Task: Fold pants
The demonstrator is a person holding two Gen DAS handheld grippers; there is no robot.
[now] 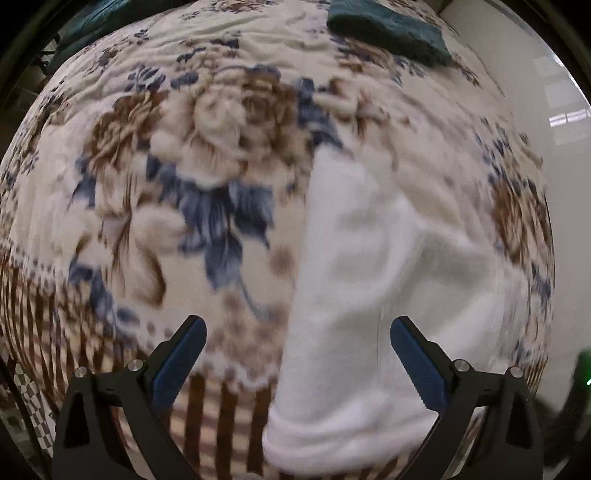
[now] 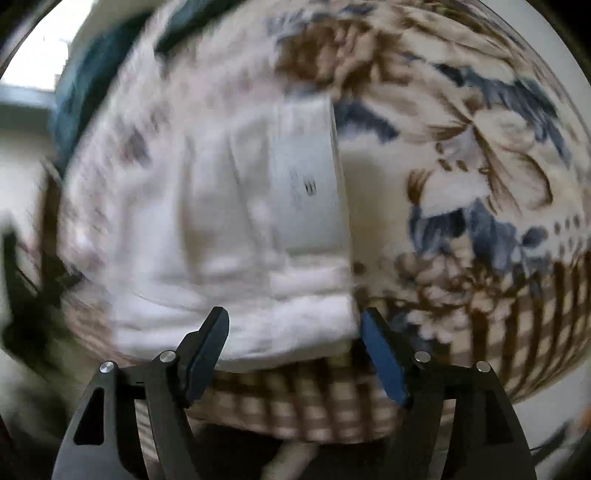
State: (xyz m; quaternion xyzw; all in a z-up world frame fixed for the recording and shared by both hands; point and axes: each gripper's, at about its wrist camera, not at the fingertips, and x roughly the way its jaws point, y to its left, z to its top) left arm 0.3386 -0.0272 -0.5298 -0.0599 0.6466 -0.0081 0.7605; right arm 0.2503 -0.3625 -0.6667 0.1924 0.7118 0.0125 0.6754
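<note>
White pants (image 1: 373, 295) lie flat on a bed covered by a cream blanket (image 1: 147, 184) printed with brown and blue flowers and a brown checked border. The pants rest near the bed's front edge, one end reaching the checked border. In the right wrist view the pants (image 2: 229, 240) look folded, with a pale grey label panel (image 2: 306, 192) on top, though blur hides detail. The left gripper (image 1: 297, 347) hovers above the blanket with its jaws spread wide, holding nothing. The right gripper (image 2: 293, 334) also has its jaws released, hanging over the near end of the pants. A dark green cloth (image 1: 388, 31) lies at the bed's far edge.
</note>
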